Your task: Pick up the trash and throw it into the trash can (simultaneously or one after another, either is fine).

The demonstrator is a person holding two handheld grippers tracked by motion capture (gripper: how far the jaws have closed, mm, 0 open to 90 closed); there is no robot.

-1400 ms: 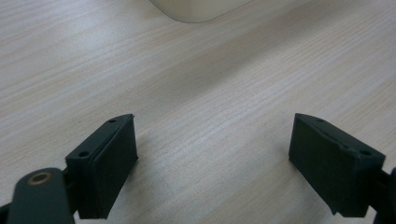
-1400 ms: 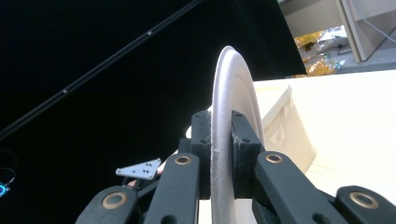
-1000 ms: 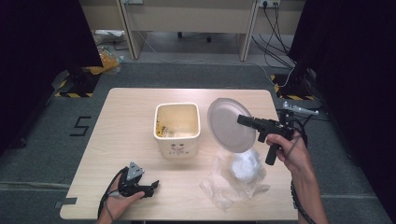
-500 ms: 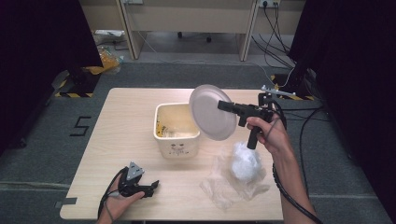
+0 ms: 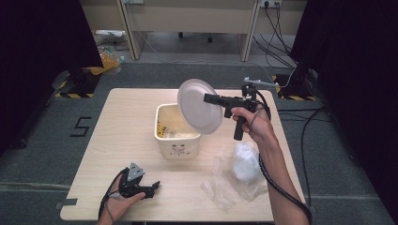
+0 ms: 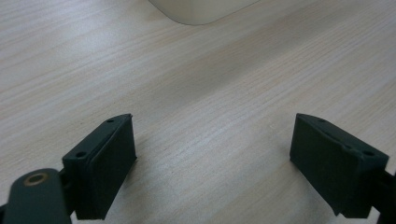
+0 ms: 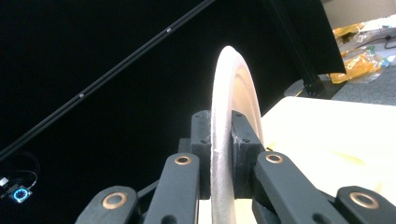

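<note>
The pale wooden table (image 5: 122, 140) bears a cream square plastic tub (image 5: 177, 132). Above its rim, tilted on edge, hangs the round white plate (image 5: 199, 105), clamped by the right gripper (image 5: 210, 98). Crumpled clear plastic wrap (image 5: 237, 174) lies nearby (right of the tub). The left gripper (image 6: 212, 158) rests spread, empty.

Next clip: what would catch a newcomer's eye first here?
The white plate, held on edge above the cream bin at mid-table, clamped at its rim by the right hand-held gripper. Next, the crumpled clear plastic at the table's near right, and the left hand-held gripper resting open near the front edge.
</note>
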